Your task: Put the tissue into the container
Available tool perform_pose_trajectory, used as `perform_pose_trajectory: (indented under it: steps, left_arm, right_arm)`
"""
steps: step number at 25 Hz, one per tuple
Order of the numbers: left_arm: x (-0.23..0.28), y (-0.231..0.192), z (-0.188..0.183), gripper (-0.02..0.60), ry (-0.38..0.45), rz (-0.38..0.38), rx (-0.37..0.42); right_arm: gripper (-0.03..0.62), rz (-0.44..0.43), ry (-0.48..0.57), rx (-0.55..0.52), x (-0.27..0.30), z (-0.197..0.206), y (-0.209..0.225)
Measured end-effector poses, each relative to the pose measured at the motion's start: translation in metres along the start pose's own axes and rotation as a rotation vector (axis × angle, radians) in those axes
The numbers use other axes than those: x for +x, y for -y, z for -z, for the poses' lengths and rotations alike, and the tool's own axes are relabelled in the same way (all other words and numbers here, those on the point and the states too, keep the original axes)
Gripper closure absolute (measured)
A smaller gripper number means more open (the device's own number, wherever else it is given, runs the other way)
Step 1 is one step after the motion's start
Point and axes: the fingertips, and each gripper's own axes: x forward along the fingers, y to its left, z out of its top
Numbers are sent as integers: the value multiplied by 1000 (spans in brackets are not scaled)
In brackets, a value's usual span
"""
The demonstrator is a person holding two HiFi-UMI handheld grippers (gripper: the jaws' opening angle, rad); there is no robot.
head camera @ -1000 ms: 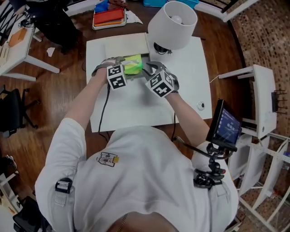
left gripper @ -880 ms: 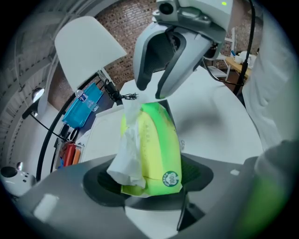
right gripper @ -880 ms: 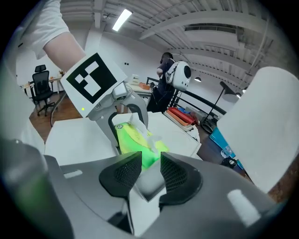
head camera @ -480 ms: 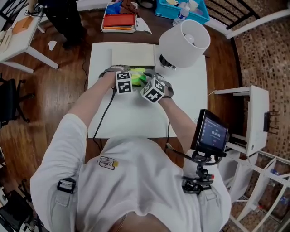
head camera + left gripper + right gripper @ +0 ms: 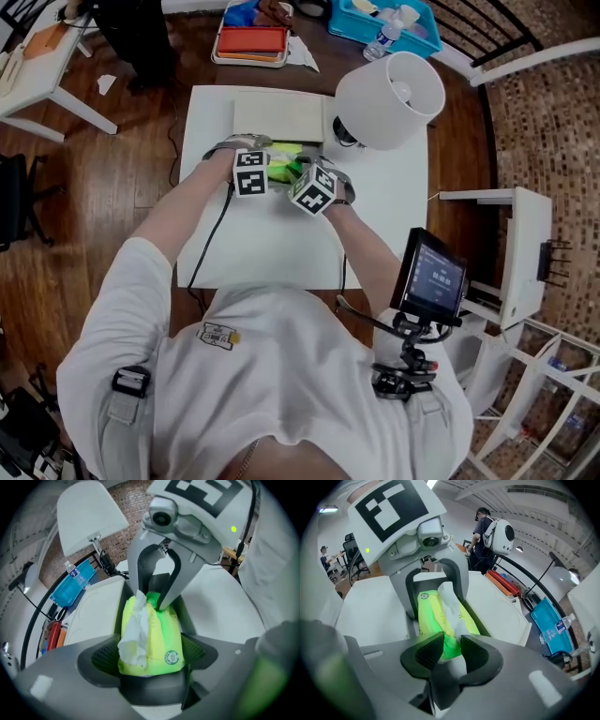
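Tissue pack (image 5: 282, 159) lies long axis L-R mid-frame btwn both: left gripper (image 5: 147, 653) jaws, just opening, flank it loosely; right gripper (image 5: 451, 652), just closing, pinches its near end.

The pack of tissues (image 5: 164, 630) lay in the container (image 5: 182, 611), between its two side walls, on the far half of the table (image 5: 281, 244). One tissue (image 5: 133, 634) stuck out of the pack's top and lay along it. Just behind the container, a board (image 5: 279, 114) lay at the table's far edge. To the right of the board, a lamp (image 5: 389, 87) stood on the table's far right corner. Beyond the far edge sat a tray (image 5: 250, 44) on the left and a bin (image 5: 403, 23) on the right, with a bottle (image 5: 380, 42) in it. A screen (image 5: 433, 277) stood on a stand off the table's near right corner, with a side table (image 5: 520, 234) to its right.
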Motion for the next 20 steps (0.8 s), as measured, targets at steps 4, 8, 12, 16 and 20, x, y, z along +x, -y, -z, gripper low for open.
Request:
perform_pose_trajectory:
  steps: [4, 8, 12, 16, 20]
  left_arm:
    - [-17, -5, -9, 150, 43, -33, -1]
    - [-32, -14, -13, 150, 86, -70, -18]
    - [-57, -25, -21, 232, 196, -123, -143]
    - [-80, -26, -25, 375, 349, -214, -332]
    - [-91, -14, -19, 478, 453, -296, -458]
  right_arm:
    - [491, -2, -5, -4, -1, 2, -2]
    - [493, -4, -9, -2, 0, 1, -1]
    - [493, -4, 2, -5, -3, -4, 1]
    - [485, -8, 27, 21, -9, 1, 2]
    - [436, -9, 103, 103, -19, -6, -1]
